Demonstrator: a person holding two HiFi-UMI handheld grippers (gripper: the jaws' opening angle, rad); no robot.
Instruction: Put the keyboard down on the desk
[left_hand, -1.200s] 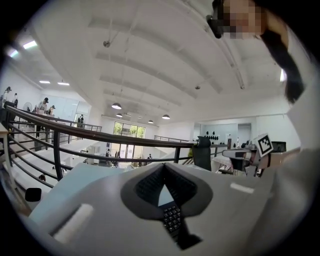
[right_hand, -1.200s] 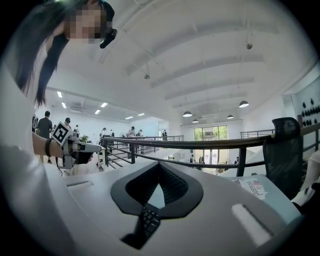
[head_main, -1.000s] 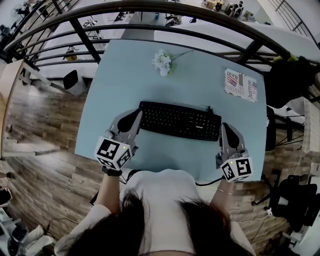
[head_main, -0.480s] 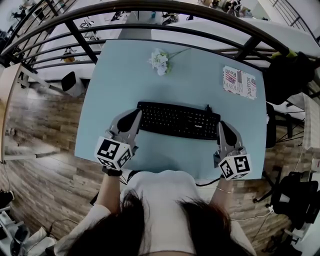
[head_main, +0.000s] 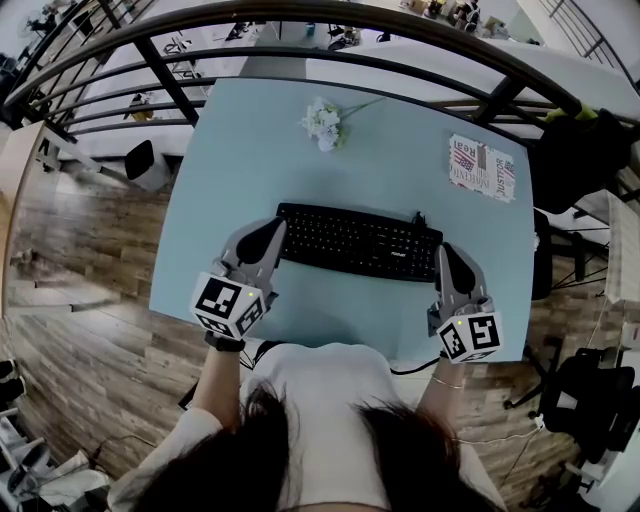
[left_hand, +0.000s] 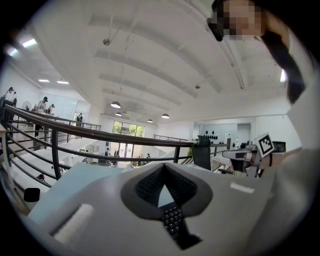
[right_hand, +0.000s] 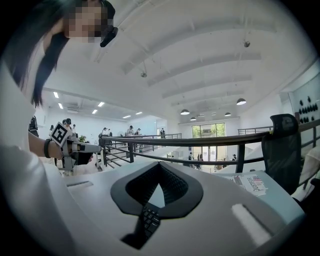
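Keyboard (head_main: 360, 243) unmoved between left gripper (head_main: 270, 236), right gripper (head_main: 443, 258)

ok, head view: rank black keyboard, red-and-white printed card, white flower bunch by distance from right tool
1. black keyboard, right end gripped in the right tool
2. red-and-white printed card, back right
3. white flower bunch, back centre-left

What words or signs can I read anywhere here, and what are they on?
"JUSTOR", as best it reads: big print on the leaflet at the far right of the desk; its other print is blurred.
Key legends on the keyboard: too small to read.
Cubes of the left gripper and right gripper: square coded markers, no words.
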